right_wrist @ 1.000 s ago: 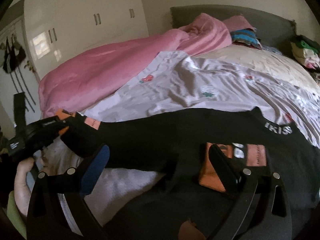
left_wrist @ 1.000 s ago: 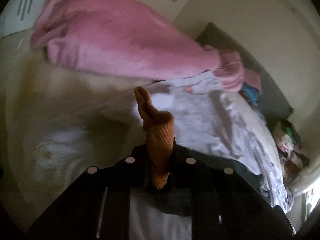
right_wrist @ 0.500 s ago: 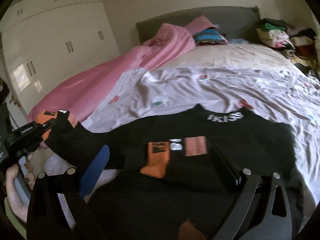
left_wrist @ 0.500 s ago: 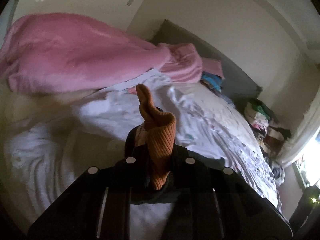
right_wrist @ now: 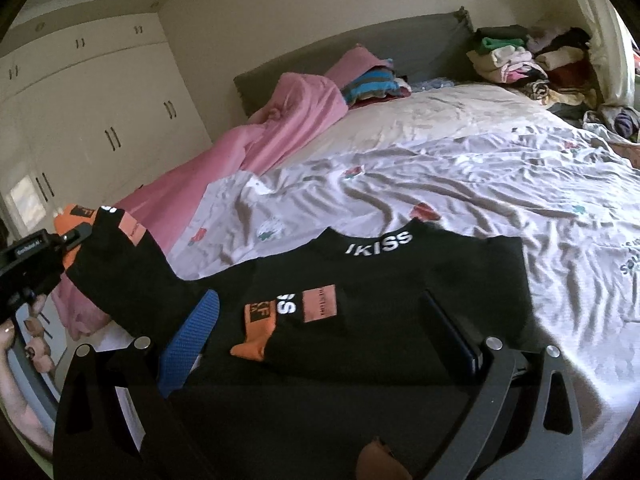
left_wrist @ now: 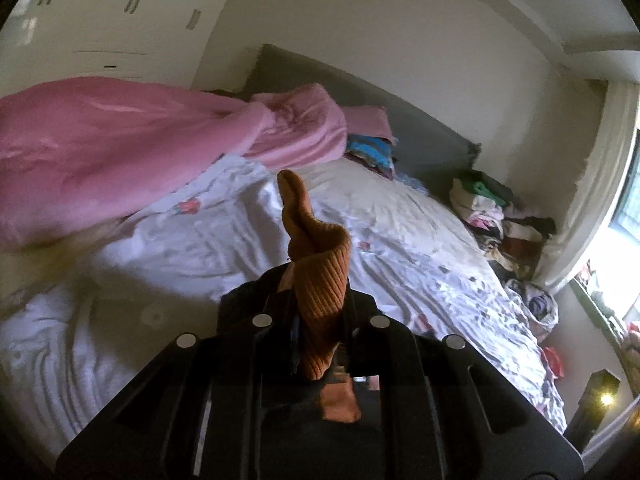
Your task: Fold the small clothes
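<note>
Right gripper (right_wrist: 320, 332): jaws wide apart, holding nothing, over black sweater (right_wrist: 384, 300)
Left gripper (left_wrist: 320, 312): clamped on orange cuff (left_wrist: 320, 292), sleeve raised
Sweater: spread on bed (right_wrist: 500, 184), soft, light, floppy
Hold: cuffs, hem

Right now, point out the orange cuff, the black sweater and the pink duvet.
orange cuff (left_wrist: 320, 280), left wrist view, ribbed knit.
black sweater (right_wrist: 400, 280), right wrist view, chest panel.
pink duvet (right_wrist: 296, 120), right wrist view, bunched upper end.

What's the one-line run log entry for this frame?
stage: sleeve fold | left gripper: shut on orange ribbed cuff of black IKISS sweater, sleeve lifted | right gripper: open above sweater | surface: floral bedsheet
</note>
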Motion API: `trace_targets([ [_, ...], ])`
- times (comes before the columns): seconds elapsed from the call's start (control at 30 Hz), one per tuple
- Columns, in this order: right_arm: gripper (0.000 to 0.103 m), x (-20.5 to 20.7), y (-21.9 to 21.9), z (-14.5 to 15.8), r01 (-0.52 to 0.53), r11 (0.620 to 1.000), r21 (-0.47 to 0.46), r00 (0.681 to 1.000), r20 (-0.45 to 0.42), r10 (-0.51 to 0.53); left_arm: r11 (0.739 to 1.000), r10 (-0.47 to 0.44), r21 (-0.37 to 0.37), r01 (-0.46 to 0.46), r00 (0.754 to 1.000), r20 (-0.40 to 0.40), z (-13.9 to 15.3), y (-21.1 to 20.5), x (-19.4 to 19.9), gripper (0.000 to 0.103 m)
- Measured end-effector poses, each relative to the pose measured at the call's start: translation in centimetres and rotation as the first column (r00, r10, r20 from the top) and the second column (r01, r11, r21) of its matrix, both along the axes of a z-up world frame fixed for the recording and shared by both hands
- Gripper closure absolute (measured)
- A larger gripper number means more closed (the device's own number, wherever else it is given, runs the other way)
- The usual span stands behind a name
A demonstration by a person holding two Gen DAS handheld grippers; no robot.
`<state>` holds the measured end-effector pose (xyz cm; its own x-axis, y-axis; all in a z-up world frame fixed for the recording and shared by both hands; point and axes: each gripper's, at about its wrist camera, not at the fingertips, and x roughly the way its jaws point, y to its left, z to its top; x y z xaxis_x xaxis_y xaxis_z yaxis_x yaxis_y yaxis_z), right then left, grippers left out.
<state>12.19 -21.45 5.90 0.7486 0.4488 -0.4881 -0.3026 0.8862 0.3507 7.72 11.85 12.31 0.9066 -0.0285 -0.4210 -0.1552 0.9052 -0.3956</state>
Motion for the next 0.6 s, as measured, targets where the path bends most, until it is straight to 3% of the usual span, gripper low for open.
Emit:
trace_targets([
  [0.37, 0.004, -0.4, -4.3, 0.1, 0.075, 0.996, 0.045, 0.997, 0.004, -0.075, 0.990, -0.140, 0.005, 0.140, 0.990, -0.016, 0.7, -5.0, 2.2, 0.096],
  [0.6, 0.004, -0.5, -6.4, 0.0, 0.119, 0.992, 0.049, 0.993, 0.005, -0.119, 0.974, -0.228, -0.001, 0.228, 0.973, -0.045, -0.4, -7.9, 3.5, 0.096],
])
